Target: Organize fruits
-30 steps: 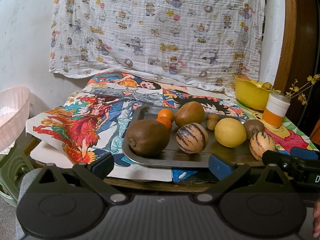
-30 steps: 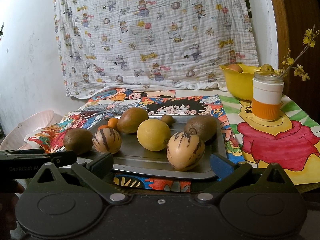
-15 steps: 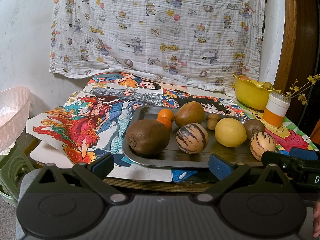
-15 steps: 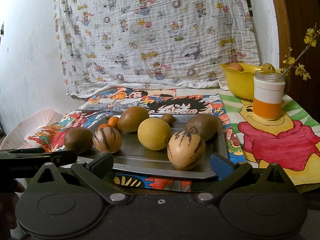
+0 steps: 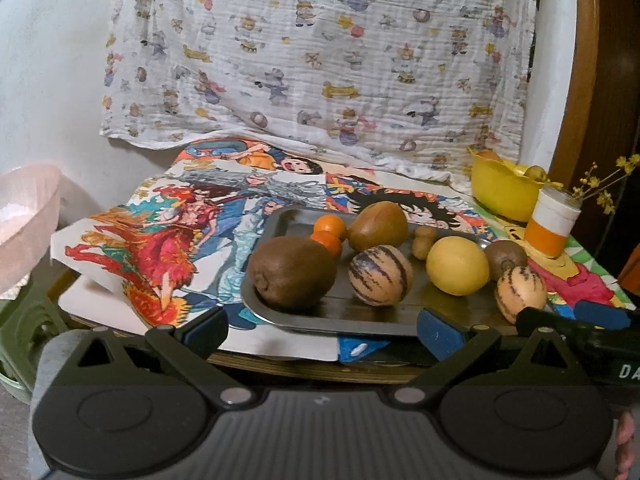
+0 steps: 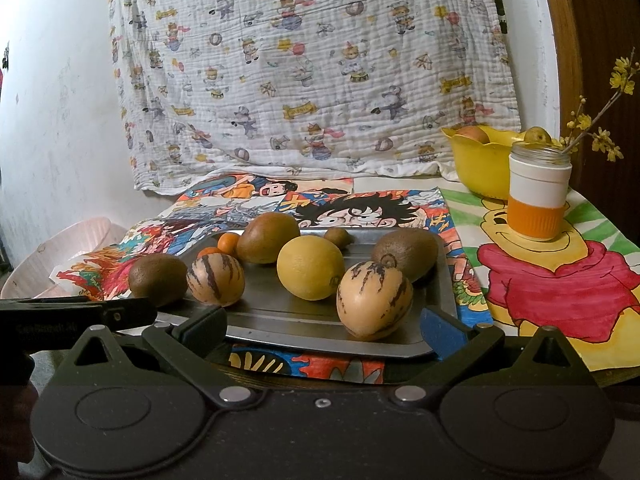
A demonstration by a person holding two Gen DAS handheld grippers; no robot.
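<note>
A metal tray (image 5: 280,320) (image 6: 304,340) near the table's front edge holds several fruits. Among them are a large brown kiwi (image 5: 291,271) (image 6: 158,280), two striped melons (image 5: 381,275) (image 6: 374,300), a yellow lemon (image 5: 457,265) (image 6: 311,268), small oranges (image 5: 330,227) and a brown-green fruit (image 5: 378,226) (image 6: 268,237). My left gripper (image 5: 322,330) hangs open just short of the tray's near left part. Facing the tray's near right part, my right gripper (image 6: 324,326) is open too, the striped melon just beyond it. Nothing sits between either pair of fingers.
A yellow bowl (image 5: 502,194) (image 6: 478,168) with fruit stands at the back right. In front of it is a white and orange jar (image 5: 552,224) (image 6: 538,196) with yellow flower twigs. A pink basket (image 5: 24,220) (image 6: 60,256) sits left of the table. Cartoon drawings cover the table.
Almost nothing differs; both grippers stay open in front of the tray, with only a slight drift of the right view.
</note>
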